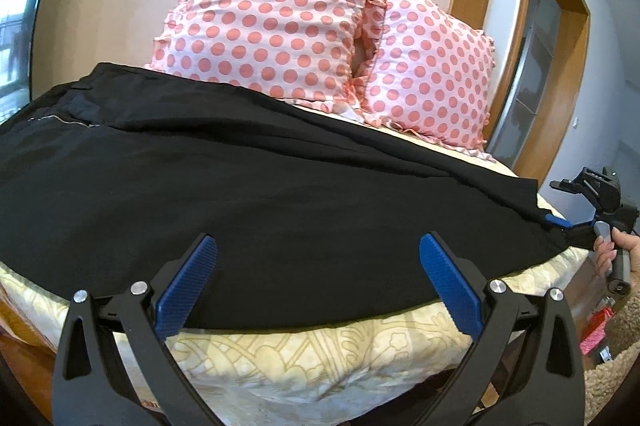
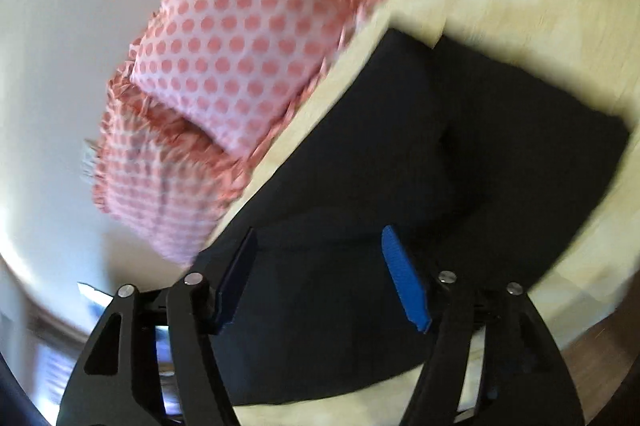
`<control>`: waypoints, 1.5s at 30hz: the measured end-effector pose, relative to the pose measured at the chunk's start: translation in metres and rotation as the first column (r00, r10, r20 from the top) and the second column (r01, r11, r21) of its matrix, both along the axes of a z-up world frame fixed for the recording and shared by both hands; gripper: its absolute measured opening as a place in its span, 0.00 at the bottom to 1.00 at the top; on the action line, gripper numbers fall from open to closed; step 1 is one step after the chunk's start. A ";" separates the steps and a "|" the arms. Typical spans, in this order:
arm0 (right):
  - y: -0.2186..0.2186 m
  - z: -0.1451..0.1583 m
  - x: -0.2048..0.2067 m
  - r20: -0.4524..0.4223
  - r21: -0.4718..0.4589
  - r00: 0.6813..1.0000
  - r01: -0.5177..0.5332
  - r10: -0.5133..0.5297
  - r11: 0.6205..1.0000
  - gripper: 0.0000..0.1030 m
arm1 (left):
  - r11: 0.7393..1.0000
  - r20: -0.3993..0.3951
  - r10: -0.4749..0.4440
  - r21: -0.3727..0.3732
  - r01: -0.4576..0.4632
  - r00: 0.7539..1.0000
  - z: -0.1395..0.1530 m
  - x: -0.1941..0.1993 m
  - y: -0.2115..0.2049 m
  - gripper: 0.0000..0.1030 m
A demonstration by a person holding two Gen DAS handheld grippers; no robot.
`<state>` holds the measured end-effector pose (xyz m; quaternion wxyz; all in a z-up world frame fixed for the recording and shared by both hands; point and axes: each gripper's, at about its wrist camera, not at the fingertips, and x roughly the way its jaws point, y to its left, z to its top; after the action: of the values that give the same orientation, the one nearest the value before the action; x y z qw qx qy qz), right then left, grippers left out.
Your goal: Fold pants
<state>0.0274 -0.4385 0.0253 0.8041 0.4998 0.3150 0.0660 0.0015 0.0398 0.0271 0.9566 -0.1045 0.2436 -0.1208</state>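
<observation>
Black pants [image 1: 248,186] lie spread across the bed, waist end at the left, leg end at the right edge. My left gripper [image 1: 318,246] is open, its blue pads just above the near edge of the pants, holding nothing. My right gripper [image 1: 560,222] shows at the far right by the pants' leg end, in a hand. In the blurred right wrist view the right gripper [image 2: 320,238] is open over the pants [image 2: 420,154], with black cloth between its blue pads [image 2: 404,278].
Two pink polka-dot pillows [image 1: 280,14] stand at the headboard behind the pants. The cream patterned bedspread [image 1: 320,358] hangs over the near bed edge. A wooden door frame [image 1: 560,38] is at the right. A wooden floor shows beside the bed.
</observation>
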 end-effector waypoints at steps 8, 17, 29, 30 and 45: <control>0.000 -0.016 0.035 -0.081 0.026 0.982 0.176 -0.173 0.984 0.41 | 1.000 -0.053 0.021 -0.014 -0.022 0.998 -0.003 0.003 0.012 0.98; -0.034 -0.032 0.038 -0.059 0.010 0.945 0.321 -0.320 0.947 0.03 | 0.991 -0.052 0.082 -0.102 -0.087 0.995 0.025 0.024 0.058 0.98; -0.045 0.036 -0.010 0.097 -0.377 0.956 0.293 -0.277 0.879 0.68 | 0.982 -0.062 0.128 -0.134 -0.135 0.990 0.038 0.035 0.074 0.98; -0.046 0.039 -0.007 0.094 -0.417 0.958 0.286 -0.272 0.863 0.69 | 0.984 -0.060 0.115 -0.127 -0.122 0.992 0.037 0.034 0.071 0.98; 0.018 0.022 -0.030 -0.079 -0.589 0.993 -0.117 0.087 0.799 0.55 | 0.985 -0.091 0.098 -0.135 -0.110 0.991 0.023 0.035 0.071 0.98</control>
<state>-0.0023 -0.4208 0.0471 0.9074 0.2076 0.3654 -0.0045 0.0368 0.1107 0.0501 0.9409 -0.1886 0.2688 -0.0830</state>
